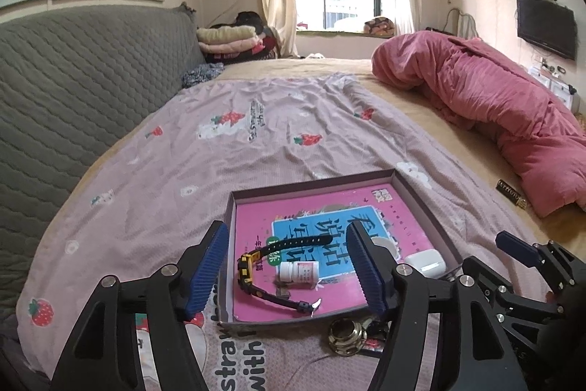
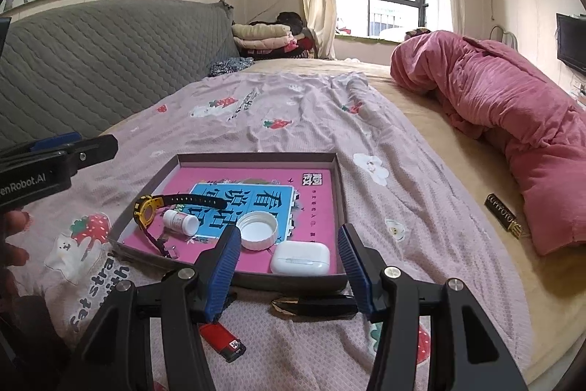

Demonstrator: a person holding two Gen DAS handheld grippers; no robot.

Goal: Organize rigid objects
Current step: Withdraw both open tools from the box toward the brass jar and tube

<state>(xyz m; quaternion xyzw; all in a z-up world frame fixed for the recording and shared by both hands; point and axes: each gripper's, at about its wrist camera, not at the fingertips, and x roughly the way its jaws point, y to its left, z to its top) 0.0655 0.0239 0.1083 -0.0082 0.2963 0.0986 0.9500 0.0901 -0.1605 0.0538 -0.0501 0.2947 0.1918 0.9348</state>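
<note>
Here, we place everything against the shallow box (image 2: 340,193) on the strawberry-print sheet (image 1: 227,141).
Left gripper (image 1: 289,266): we see it above the box's near edge, jaws spread, nothing between them.
Watch (image 2: 146,207): inside the box at its left end, strap curled.
Small bottle (image 2: 181,221): on its side in the box, just right of the watch.
White cap (image 2: 257,229): in the box, right of the bottle.
Earbud case (image 2: 300,258): in the box's near right corner.
Right gripper (image 2: 289,268): we see it over the box's near wall, jaws apart, gripping nothing.
Red lighter (image 2: 221,341): outside the box, on the sheet near its front.
Metal ring (image 1: 344,336): outside, just before the near wall.
</note>
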